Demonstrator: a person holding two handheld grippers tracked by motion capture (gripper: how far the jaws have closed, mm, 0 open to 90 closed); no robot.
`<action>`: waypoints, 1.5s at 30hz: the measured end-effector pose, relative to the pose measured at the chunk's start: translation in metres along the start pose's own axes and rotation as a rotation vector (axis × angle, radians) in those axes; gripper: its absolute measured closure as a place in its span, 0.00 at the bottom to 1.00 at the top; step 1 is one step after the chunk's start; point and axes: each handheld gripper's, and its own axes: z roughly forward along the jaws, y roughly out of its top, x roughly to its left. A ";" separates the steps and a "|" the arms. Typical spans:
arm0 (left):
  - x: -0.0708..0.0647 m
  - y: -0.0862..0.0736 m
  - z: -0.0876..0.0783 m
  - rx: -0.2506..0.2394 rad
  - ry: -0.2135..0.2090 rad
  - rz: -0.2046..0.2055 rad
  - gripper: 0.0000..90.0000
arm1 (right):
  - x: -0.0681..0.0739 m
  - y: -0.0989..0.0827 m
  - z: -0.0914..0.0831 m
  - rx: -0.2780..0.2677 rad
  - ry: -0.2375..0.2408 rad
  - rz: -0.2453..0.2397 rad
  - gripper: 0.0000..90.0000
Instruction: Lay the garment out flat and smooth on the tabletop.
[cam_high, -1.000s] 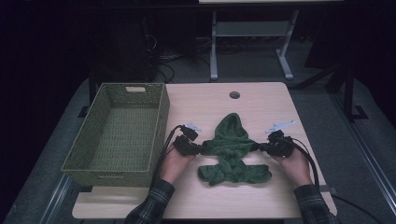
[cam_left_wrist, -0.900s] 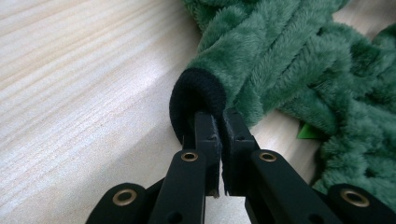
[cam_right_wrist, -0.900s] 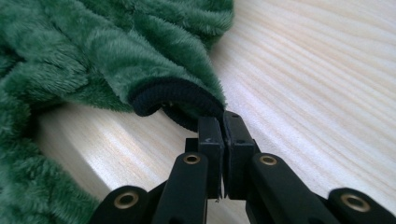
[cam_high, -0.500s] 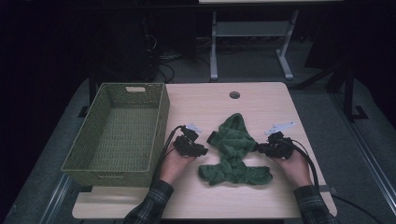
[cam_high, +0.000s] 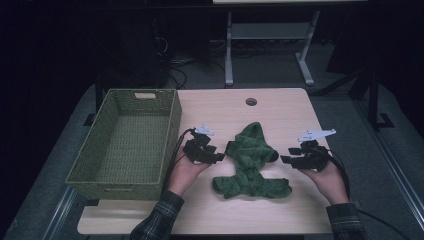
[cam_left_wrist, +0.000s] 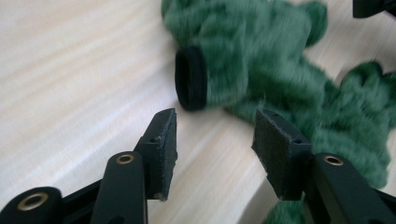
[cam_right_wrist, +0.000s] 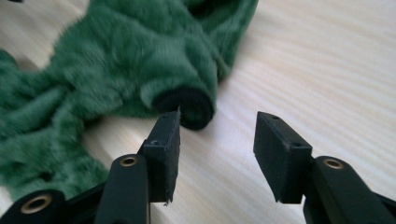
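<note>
Green fleece garment (cam_high: 252, 162) lies bunched mid-table, between my two grippers, right of wicker basket (cam_high: 127, 140). Left gripper (cam_left_wrist: 215, 140) jaws just been opening, half-wide, nothing between; black cuff (cam_left_wrist: 191, 78) just ahead. Right gripper (cam_right_wrist: 217, 140) same: just been opening, empty, other cuff (cam_right_wrist: 189, 107) beside left pad. I judge sleeves released; back off clear so pads don't snag pile. Gripper views give cuffs and pad gap; high view gives basket, table grommet (cam_high: 251, 101).
</note>
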 end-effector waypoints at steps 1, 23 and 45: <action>0.000 0.004 -0.001 -0.009 0.005 0.000 0.53 | -0.002 0.005 -0.002 -0.010 -0.004 0.019 0.57; 0.027 0.079 0.056 -0.037 -0.047 0.108 0.52 | -0.028 0.055 0.067 -0.001 0.032 0.086 0.62; 0.036 0.078 0.114 0.223 -0.097 0.199 0.74 | -0.020 0.054 0.108 0.110 0.040 0.019 0.95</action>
